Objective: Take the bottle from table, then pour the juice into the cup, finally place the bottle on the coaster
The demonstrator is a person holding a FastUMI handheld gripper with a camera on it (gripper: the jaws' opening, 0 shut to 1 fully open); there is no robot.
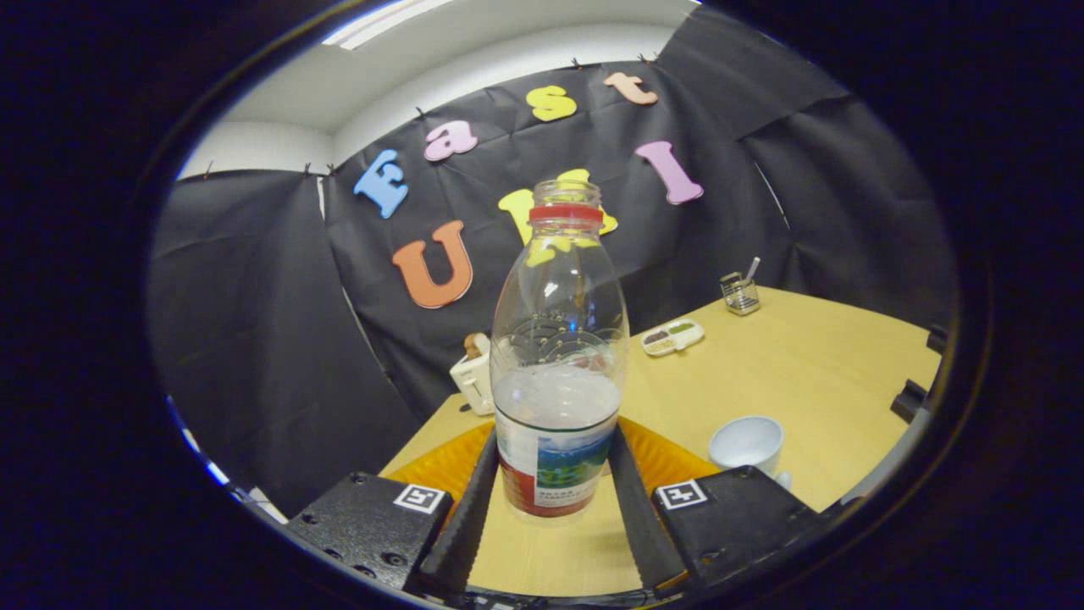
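A clear plastic bottle (559,339) with a red neck ring, no cap and a printed label stands upright between my fingers, pale liquid filling its lower part. My gripper (553,436) is shut on the bottle, both fingers (474,491) pressing the label's sides. The bottle's base hangs a little above the table, near the front rim of an orange coaster (440,466) that spreads behind it on both sides. A white cup (747,442) stands on the table right of the coaster, just beyond my right finger; I cannot see into it.
The yellow wooden table (813,373) runs back to the right. A white toaster (474,379) stands behind the coaster by the wall. Farther back sit a small divided dish (671,336) and a wire holder (741,293) with a utensil.
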